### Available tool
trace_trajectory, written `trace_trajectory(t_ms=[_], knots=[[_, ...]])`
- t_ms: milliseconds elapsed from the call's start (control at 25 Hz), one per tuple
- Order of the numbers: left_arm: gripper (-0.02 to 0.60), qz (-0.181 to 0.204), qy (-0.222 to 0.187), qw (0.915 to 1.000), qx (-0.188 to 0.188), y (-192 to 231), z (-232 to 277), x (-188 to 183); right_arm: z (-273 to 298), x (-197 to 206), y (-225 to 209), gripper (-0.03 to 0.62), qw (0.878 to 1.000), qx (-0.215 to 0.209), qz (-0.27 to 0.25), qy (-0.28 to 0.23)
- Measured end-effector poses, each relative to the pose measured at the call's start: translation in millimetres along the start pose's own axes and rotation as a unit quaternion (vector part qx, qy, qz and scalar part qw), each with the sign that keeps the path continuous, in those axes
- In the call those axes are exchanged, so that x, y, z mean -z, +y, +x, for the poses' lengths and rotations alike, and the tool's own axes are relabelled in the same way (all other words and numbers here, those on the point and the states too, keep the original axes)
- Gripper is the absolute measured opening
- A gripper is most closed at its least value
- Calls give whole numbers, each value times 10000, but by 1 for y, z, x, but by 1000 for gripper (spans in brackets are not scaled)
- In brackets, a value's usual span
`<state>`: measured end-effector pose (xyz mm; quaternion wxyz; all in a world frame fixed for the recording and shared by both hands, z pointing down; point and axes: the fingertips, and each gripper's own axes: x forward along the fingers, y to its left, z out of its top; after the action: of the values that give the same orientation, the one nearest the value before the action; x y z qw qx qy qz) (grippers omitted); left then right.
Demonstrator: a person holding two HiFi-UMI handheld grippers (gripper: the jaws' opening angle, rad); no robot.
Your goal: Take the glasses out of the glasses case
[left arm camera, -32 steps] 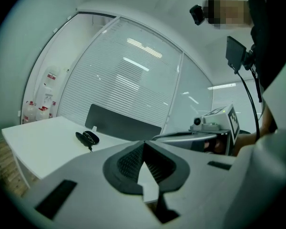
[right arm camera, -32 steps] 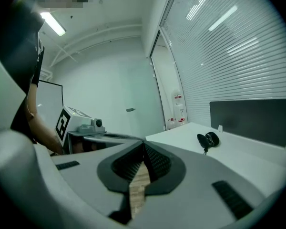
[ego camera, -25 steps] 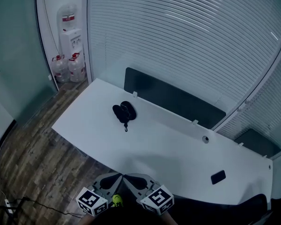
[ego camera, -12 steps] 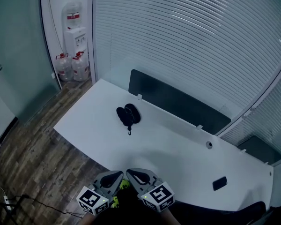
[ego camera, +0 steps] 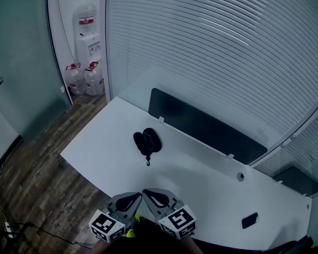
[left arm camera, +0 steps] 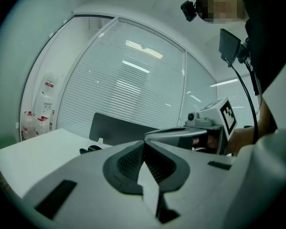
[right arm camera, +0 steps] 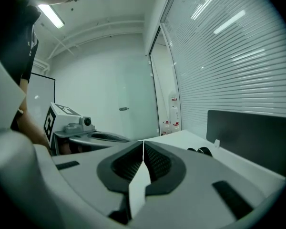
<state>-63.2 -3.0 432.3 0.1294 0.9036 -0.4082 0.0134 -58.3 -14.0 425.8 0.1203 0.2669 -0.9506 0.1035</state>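
A black glasses case (ego camera: pixel 147 141) lies on the white table (ego camera: pixel 196 179), towards its far left part, with a short strap hanging from its near side. It shows small in the left gripper view (left arm camera: pixel 89 150) and in the right gripper view (right arm camera: pixel 204 151). Both grippers are held side by side at the near edge of the table, well short of the case. My left gripper (ego camera: pixel 139 196) is shut with nothing in it, its jaws meeting (left arm camera: pixel 143 144). My right gripper (ego camera: pixel 144 192) is shut and empty too (right arm camera: pixel 143 142).
A dark divider panel (ego camera: pixel 206 125) stands along the table's far edge. A small black phone-like object (ego camera: pixel 249 220) lies at the near right. A water dispenser (ego camera: pixel 89 46) with spare bottles (ego camera: pixel 80 78) stands by the glass wall. Wood floor lies to the left.
The view has shifted: the case and table sit slightly lower and to the right, the small black object has slid right. Both grippers stay shut, side by side at the bottom.
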Motion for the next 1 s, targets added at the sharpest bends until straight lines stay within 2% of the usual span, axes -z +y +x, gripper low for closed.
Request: trace_trajectory(t_ms=[400,560,1000], knots=[[9,-93,161,9998,-31,31,52,-10,27,-10,-54,14,9998,-30,181,76],[9,-103,132,9998,-80,43,70,-17,34,-18,-75,15,9999,-36,93,74],[9,-254,437,9983,-295,70,106,-1,56,-4,-115,14,9991,-182,256,274]])
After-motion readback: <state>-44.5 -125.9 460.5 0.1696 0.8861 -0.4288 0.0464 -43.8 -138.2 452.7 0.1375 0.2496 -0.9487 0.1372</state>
